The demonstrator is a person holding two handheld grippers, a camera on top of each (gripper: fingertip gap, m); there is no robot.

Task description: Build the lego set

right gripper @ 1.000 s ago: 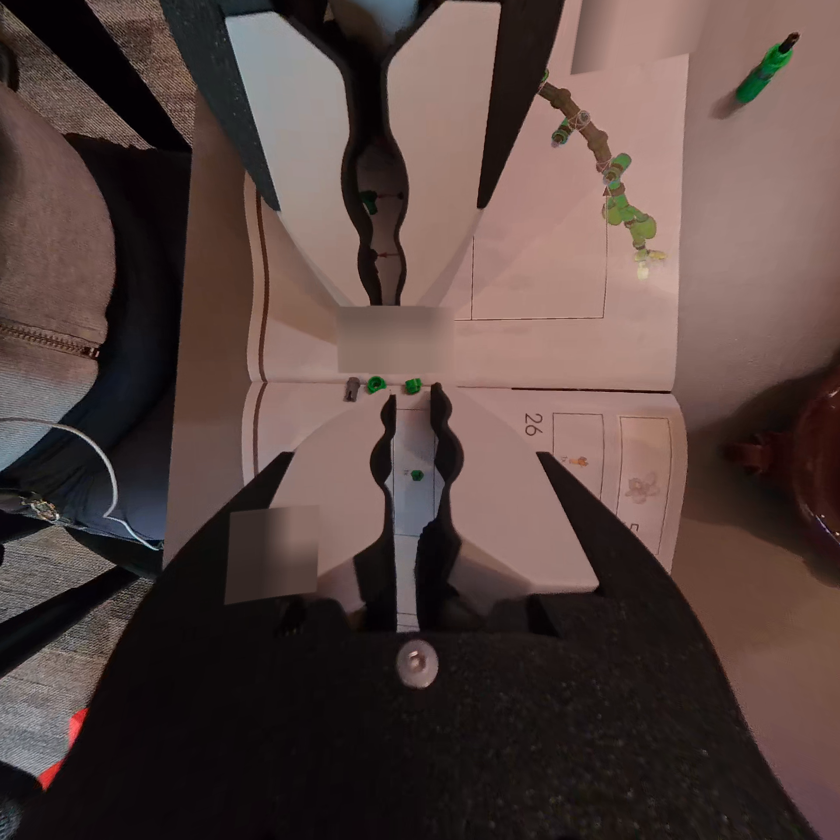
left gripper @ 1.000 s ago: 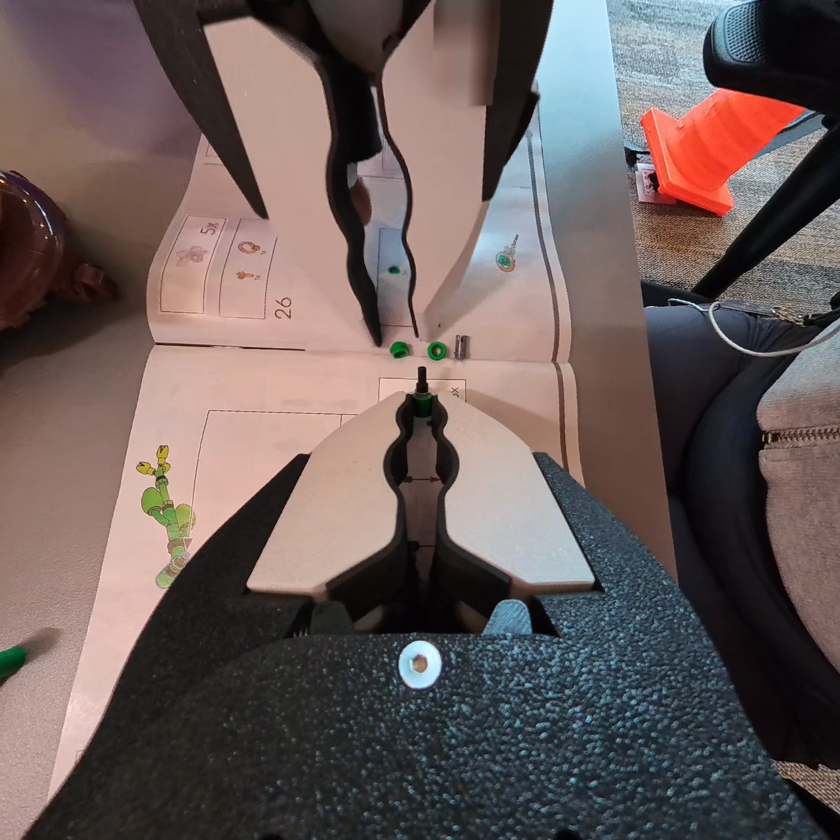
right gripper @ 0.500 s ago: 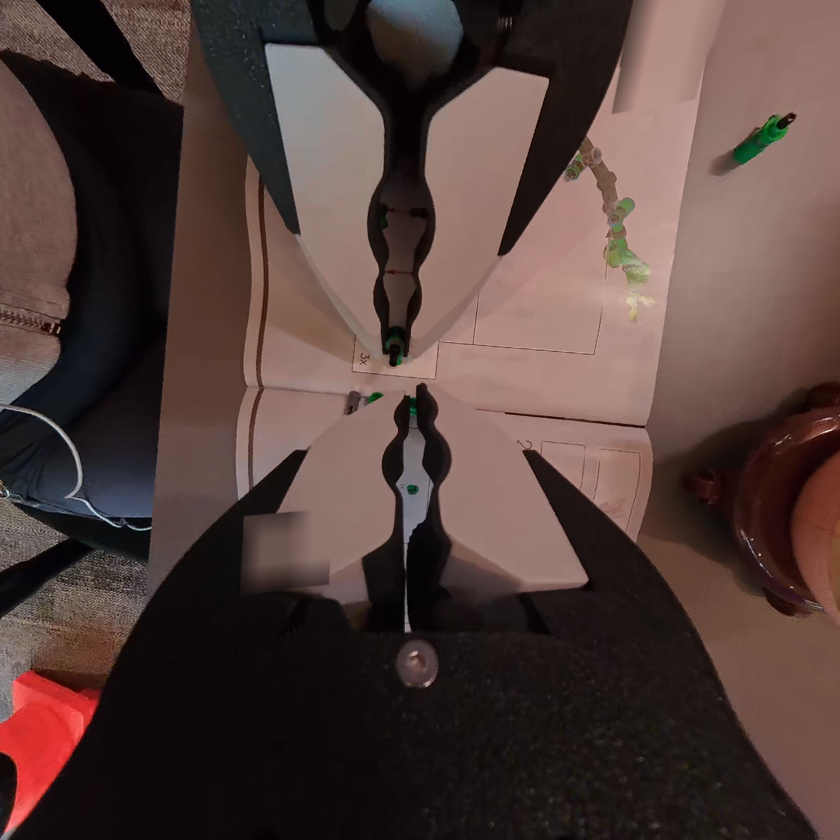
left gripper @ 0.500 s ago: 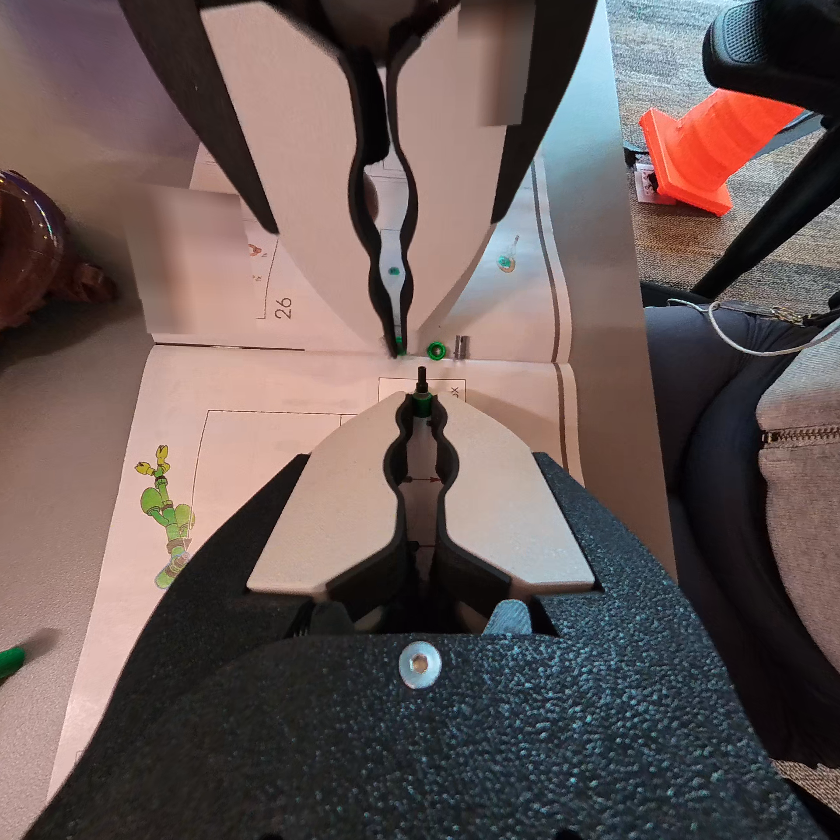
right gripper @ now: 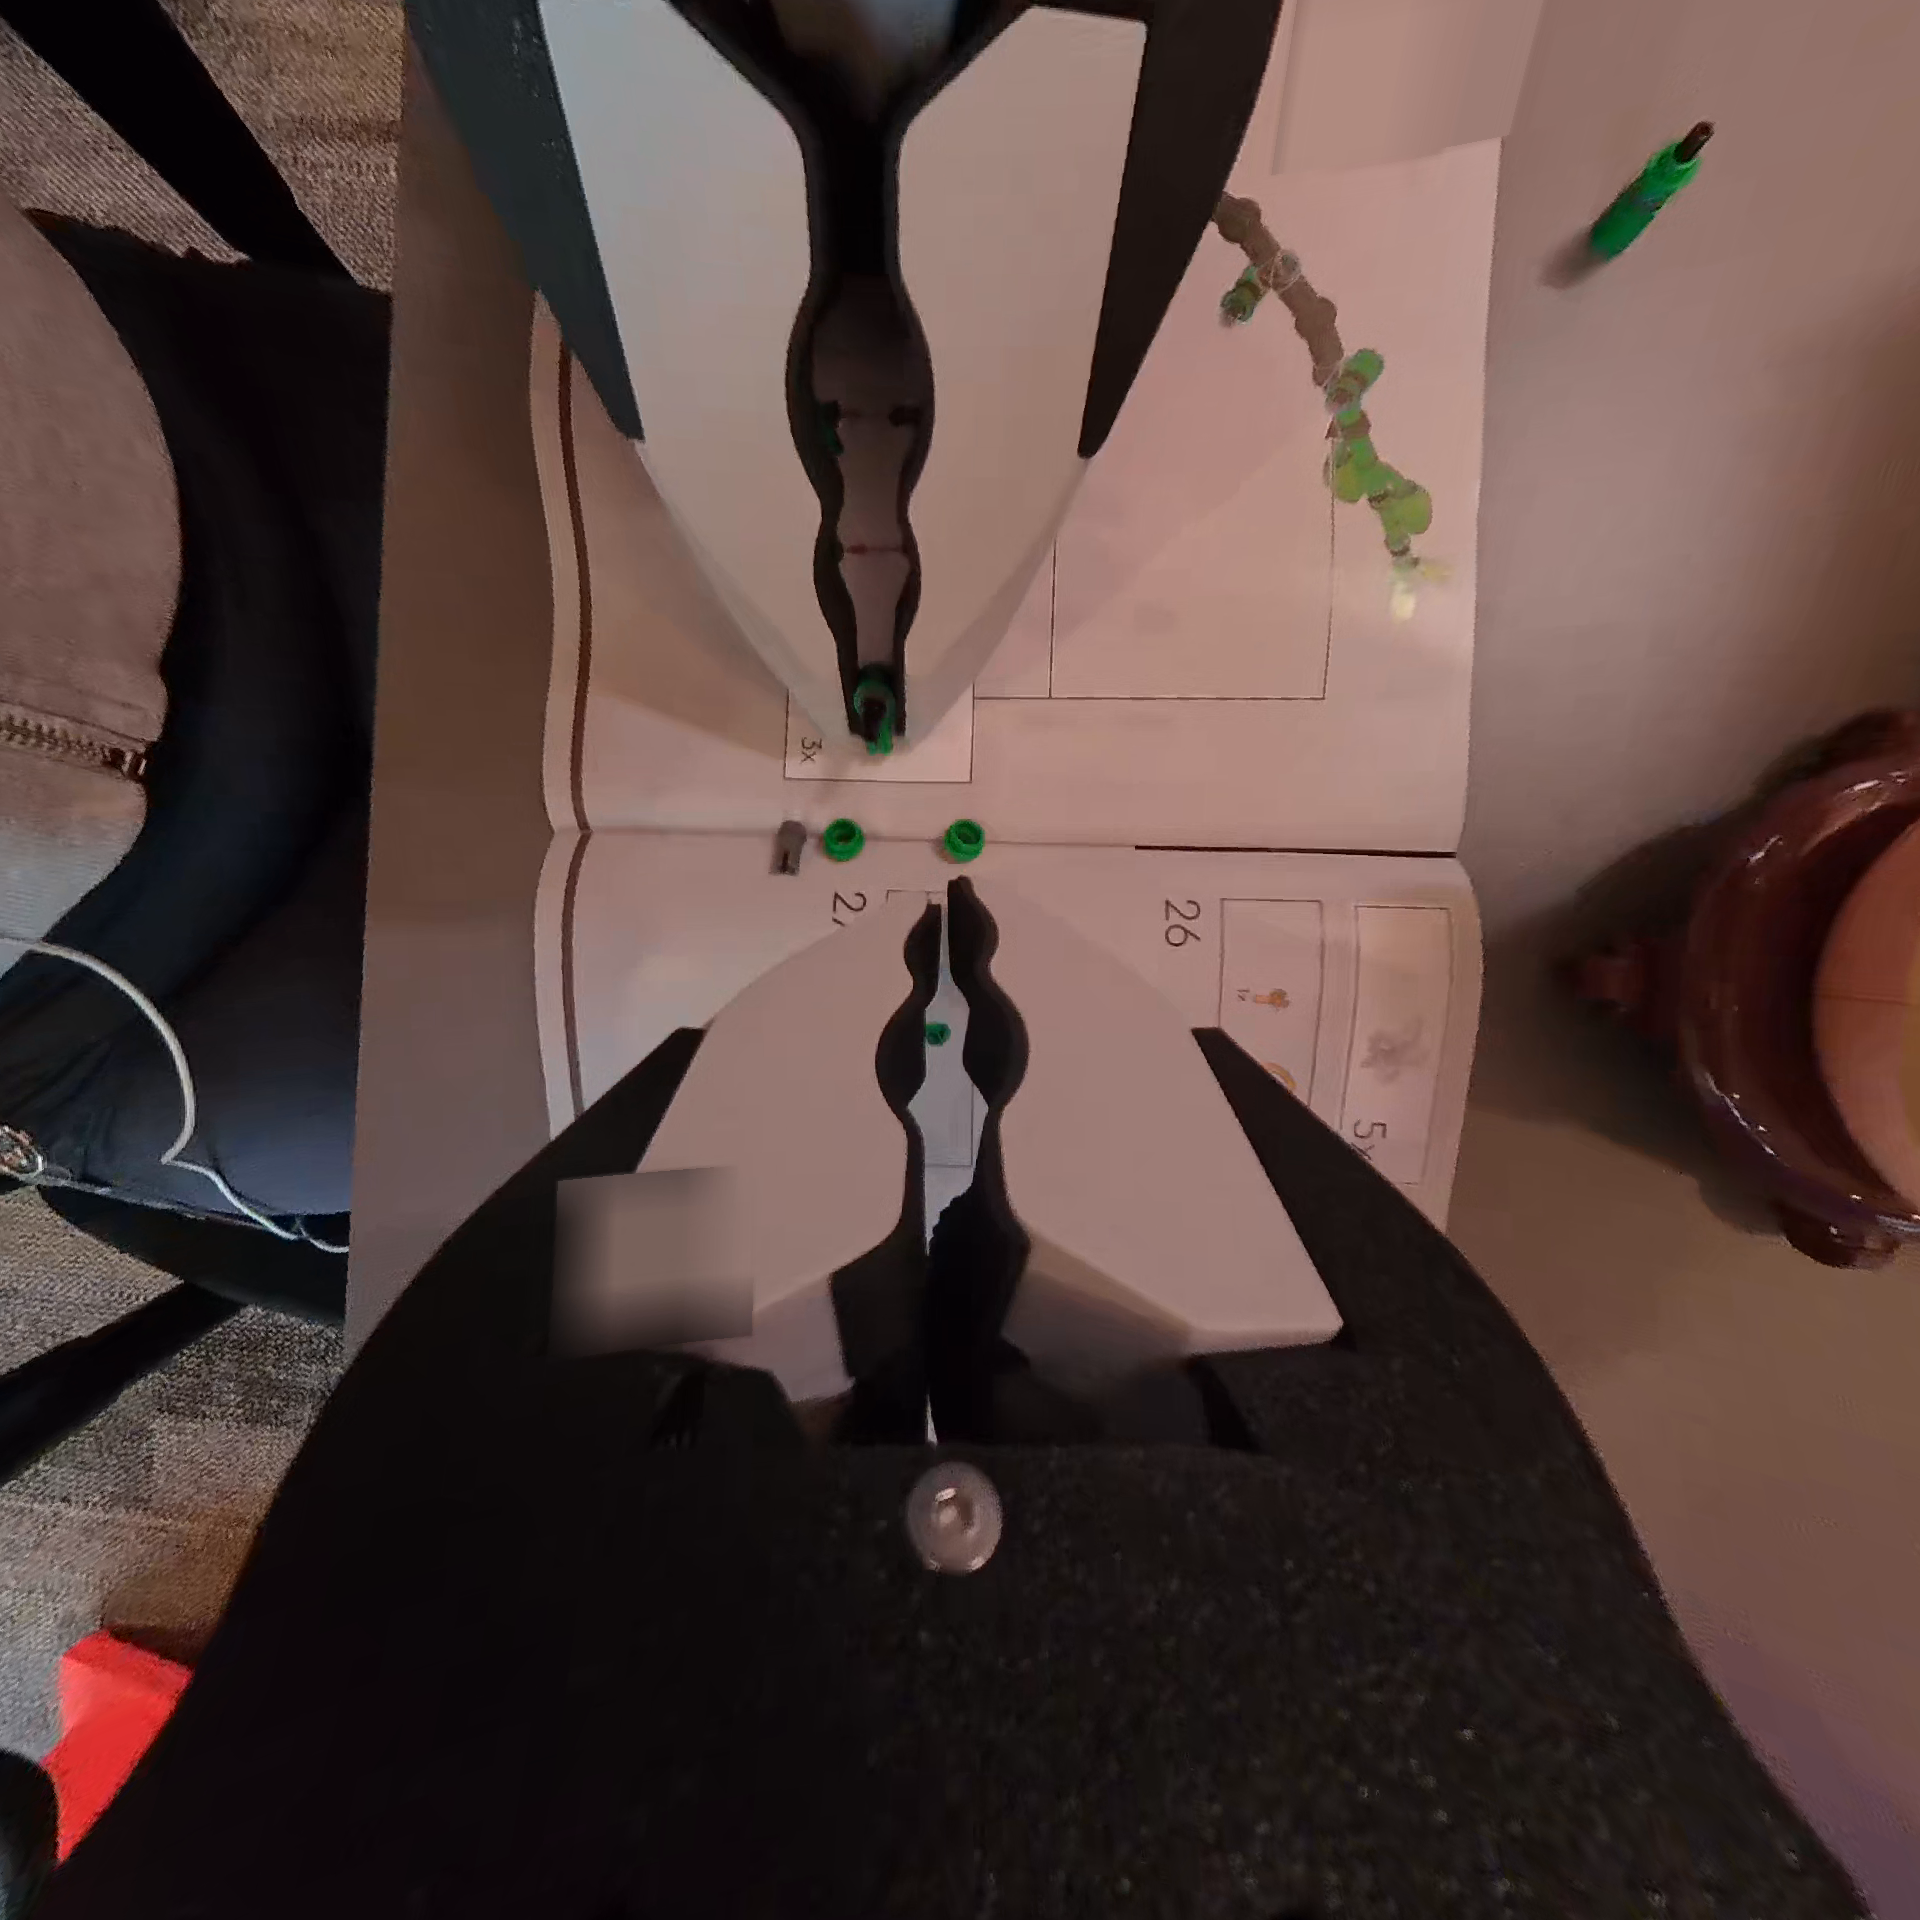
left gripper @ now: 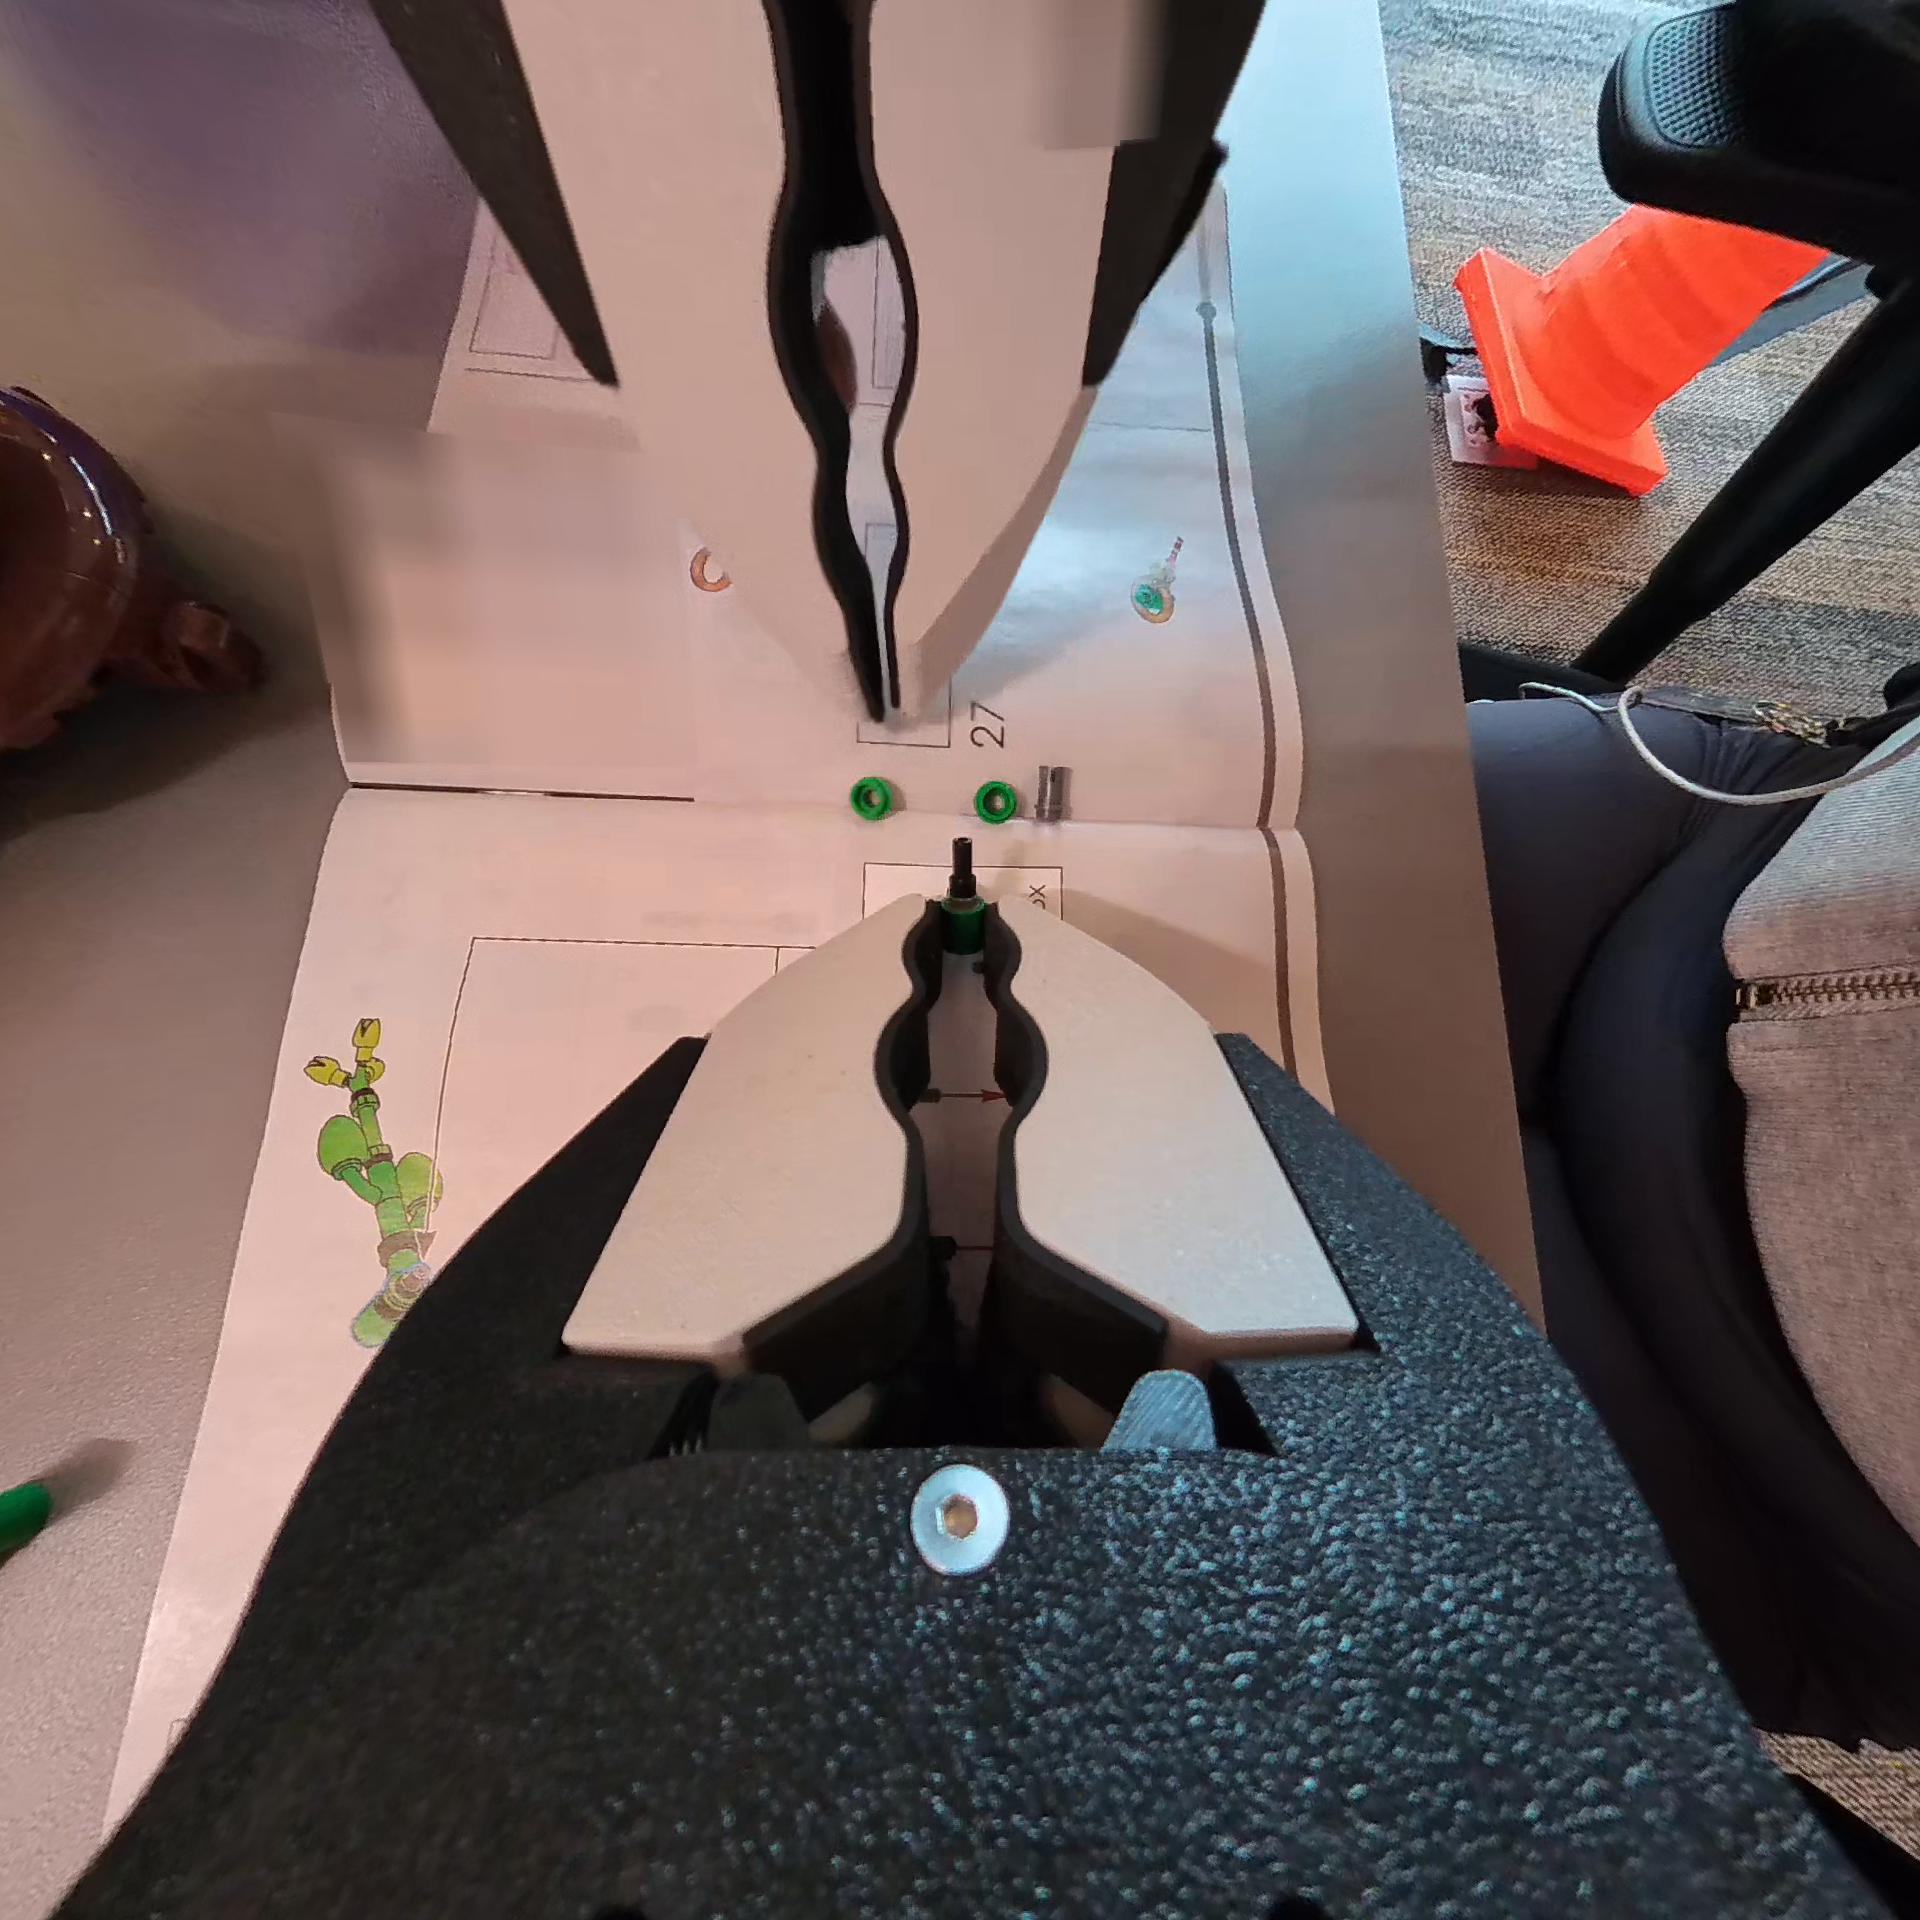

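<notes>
We see an orange cone (left gripper: 1621, 332) on the carpet at two o'clock, a glossy brown pot (left gripper: 62, 561) on the worktop (left gripper: 156, 935) at nine, a green marker (right gripper: 1647, 197) lying apart.

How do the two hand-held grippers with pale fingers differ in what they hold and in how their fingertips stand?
The left gripper is closed on a small green sleeve with a black pin sticking out forward; the right gripper holds nothing, and its dark tips nearly meet. The left gripper's tips stay apart by the width of the sleeve. The right gripper's tips stand just short of one small green ring on the open instruction booklet. Both point at the booklet's fold from opposite sides.
</notes>
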